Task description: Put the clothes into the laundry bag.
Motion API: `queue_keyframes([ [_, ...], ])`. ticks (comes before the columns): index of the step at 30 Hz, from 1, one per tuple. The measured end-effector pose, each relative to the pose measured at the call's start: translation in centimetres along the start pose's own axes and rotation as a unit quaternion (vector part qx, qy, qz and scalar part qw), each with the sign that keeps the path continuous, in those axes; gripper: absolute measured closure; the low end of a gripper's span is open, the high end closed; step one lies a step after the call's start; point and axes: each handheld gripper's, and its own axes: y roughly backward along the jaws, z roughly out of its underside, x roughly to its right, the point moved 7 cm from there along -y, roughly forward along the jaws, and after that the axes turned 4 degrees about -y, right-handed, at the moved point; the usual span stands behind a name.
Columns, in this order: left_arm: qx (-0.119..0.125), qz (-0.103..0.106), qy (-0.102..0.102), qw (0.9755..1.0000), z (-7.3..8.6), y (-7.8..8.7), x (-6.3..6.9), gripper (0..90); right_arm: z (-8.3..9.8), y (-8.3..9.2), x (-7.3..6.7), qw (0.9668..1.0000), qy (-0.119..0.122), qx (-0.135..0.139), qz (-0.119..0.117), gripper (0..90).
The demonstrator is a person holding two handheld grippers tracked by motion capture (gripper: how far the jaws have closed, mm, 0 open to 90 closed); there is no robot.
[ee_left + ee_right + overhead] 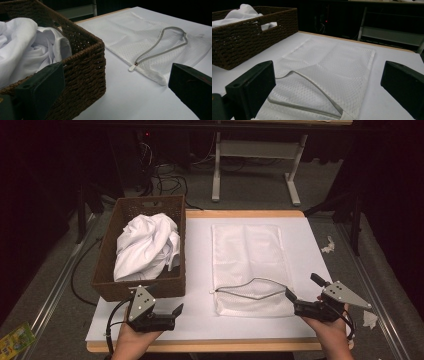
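White mesh: the flat white mesh laundry bag [248, 265] lies on the white-topped bench [200, 320], long axis running twelve to six o'clock in the high view, unzipped mouth at the six o'clock end.
Grey zip edge: the grey zipper band [252, 289] stands lifted in a loop across the mouth, its white pull tab [132, 67] at the nine o'clock end.
Right claw: the right claw [290, 295] is spread wide with nothing between its jaws; it sits just at the mouth's four o'clock corner, pointing toward nine o'clock.
Left claw: the left claw [176, 312] is spread wide and empty, near the six o'clock wall of the brown woven wicker basket [170, 285], well apart from the bag.
Cloth: the crumpled white cloth [147, 245] fills the basket, at nine o'clock from the bag.
Nearer hand: the right, judged best placed to take the raised zip edge.
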Motion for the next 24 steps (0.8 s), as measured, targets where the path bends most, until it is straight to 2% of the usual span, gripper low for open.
queue_keyframes([
  [13, -0.001, 0.002, 0.008, 1.0000, 0.2, -0.3, -0.1, 1.6, -0.1, 0.3, 0.4, 1.0000, -0.004, 0.004, -0.001, 0.3],
  [19, 0.016, 0.002, 0.019, 0.9997, 0.0, 0.0, -0.3, 3.1, 0.4, 0.0, 0.5, 0.9999, -0.011, -0.009, -0.003, 0.3],
  [23, 0.015, 0.003, 0.014, 0.9998, 0.1, 0.0, -0.4, 3.7, 0.8, -0.3, 0.5, 0.9996, -0.014, -0.023, -0.008, 0.3],
  [24, 0.016, 0.004, 0.011, 0.9998, 0.1, 0.0, -0.3, 5.8, 1.3, -0.6, 0.8, 0.9992, -0.016, -0.036, -0.003, 1.1],
])
